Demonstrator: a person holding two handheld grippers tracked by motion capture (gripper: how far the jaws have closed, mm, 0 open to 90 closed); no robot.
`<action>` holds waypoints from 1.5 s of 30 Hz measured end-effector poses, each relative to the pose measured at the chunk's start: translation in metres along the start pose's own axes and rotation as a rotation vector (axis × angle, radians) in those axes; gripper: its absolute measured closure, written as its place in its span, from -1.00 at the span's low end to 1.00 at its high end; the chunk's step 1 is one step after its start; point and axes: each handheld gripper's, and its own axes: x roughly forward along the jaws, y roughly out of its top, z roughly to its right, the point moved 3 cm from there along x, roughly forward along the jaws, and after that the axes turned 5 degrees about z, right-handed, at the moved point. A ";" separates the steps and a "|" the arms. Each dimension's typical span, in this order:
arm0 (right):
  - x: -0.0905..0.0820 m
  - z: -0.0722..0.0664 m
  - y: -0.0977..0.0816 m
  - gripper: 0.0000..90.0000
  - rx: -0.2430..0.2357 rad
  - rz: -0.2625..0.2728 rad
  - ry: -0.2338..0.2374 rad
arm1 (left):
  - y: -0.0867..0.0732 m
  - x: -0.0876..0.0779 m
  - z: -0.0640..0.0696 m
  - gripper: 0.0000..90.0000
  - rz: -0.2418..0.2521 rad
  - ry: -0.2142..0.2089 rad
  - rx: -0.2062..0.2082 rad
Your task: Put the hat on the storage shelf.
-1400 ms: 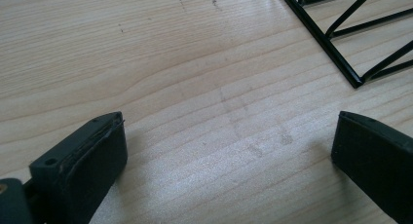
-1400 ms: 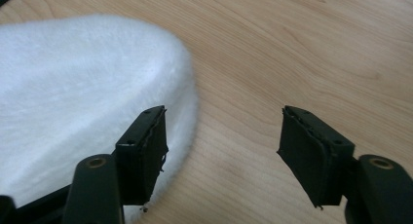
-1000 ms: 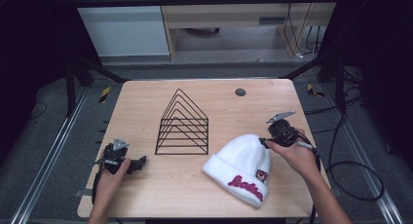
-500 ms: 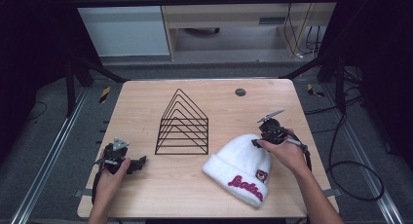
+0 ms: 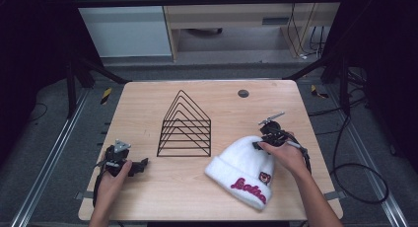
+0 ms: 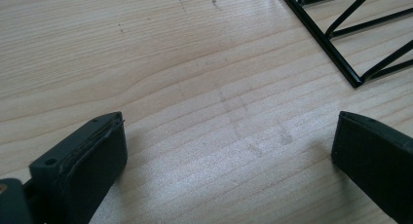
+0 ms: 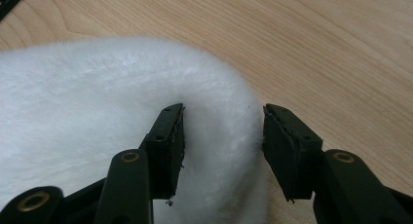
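Right gripper [image 5: 261, 139] lower, closing around white beanie [image 5: 241, 170] on pale wooden table [image 5: 148, 103]; left gripper [image 6: 229, 156] wide.

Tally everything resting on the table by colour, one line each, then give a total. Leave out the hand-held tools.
White: 1, the knit hat
Black: 1, the wire rack
Dark grey: 1, the small round disc
Total: 3

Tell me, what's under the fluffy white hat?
Under the white hat you can see the wooden table all around it. Anything tucked inside or beneath stays hidden by its fluff.
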 end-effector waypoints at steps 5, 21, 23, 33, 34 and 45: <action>0.000 -0.003 -0.002 0.20 -0.006 0.010 -0.002 | 0.000 0.000 0.000 -1.00 0.000 0.000 0.001; 0.004 -0.004 -0.006 0.67 0.003 0.006 0.035 | 0.000 0.000 0.000 -1.00 0.000 0.000 0.000; 0.002 -0.005 -0.006 0.75 -0.021 0.005 0.041 | 0.000 0.000 0.000 -1.00 0.000 0.000 0.000; -0.026 -0.015 0.002 0.81 -0.098 0.092 0.003 | 0.000 0.000 0.000 -1.00 0.000 -0.002 0.002; -0.030 -0.017 0.003 0.82 -0.105 0.111 0.007 | 0.000 0.000 0.000 -1.00 0.000 -0.002 0.002; -0.108 -0.069 0.021 0.83 -0.265 0.360 0.037 | 0.000 0.000 0.000 -1.00 0.000 -0.001 0.001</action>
